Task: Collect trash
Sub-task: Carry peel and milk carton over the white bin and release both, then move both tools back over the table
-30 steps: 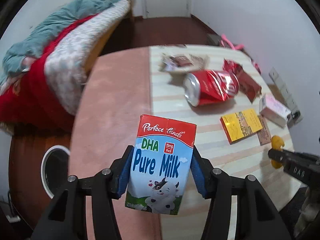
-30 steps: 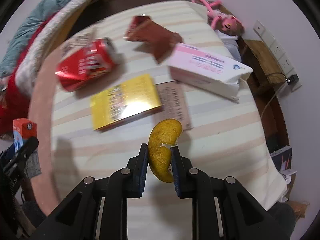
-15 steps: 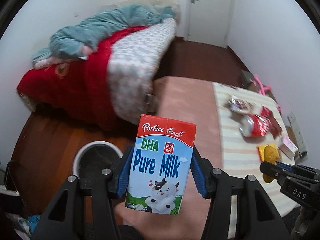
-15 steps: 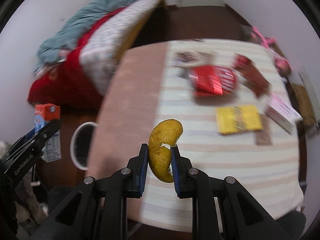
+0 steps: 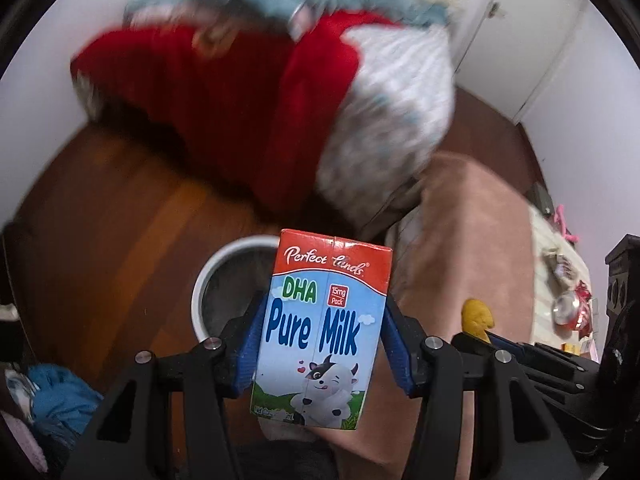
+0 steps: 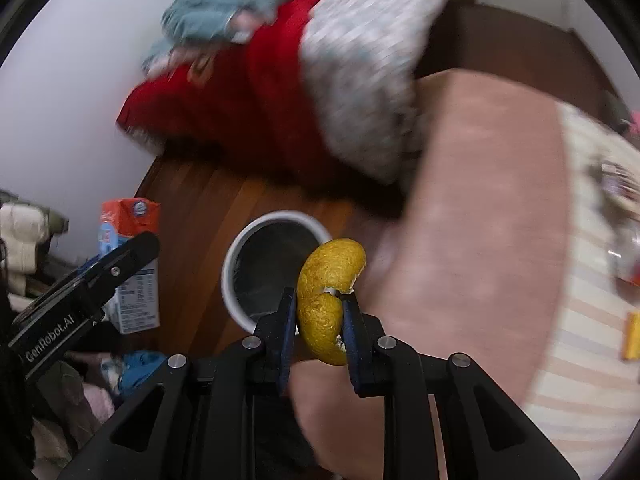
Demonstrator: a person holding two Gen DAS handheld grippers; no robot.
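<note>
My left gripper [image 5: 322, 344] is shut on an upright Pure Milk carton [image 5: 320, 328], red-topped and blue, held above the near rim of a white-rimmed trash bin [image 5: 200, 280] on the wooden floor. My right gripper [image 6: 319, 320] is shut on a curled yellow peel [image 6: 326, 292], held over the right side of the same bin [image 6: 236, 252]. In the right wrist view the carton [image 6: 128, 264] and left gripper's fingers [image 6: 120, 260] appear at the left. The peel [image 5: 476, 316] shows to the right of the carton in the left wrist view.
A bed with red, white and teal blankets [image 5: 260, 92] lies beyond the bin. A pink-covered table [image 6: 480, 240] with a striped cloth is to the right, bearing a crushed red can [image 5: 568, 308] and a yellow packet [image 6: 632, 336]. Clothes [image 5: 56, 400] lie on the floor at lower left.
Both grippers swung left off the table toward the bin, still gripping the carton and the peel. The bin now lies right under them, and the table has slid to the right edge.
</note>
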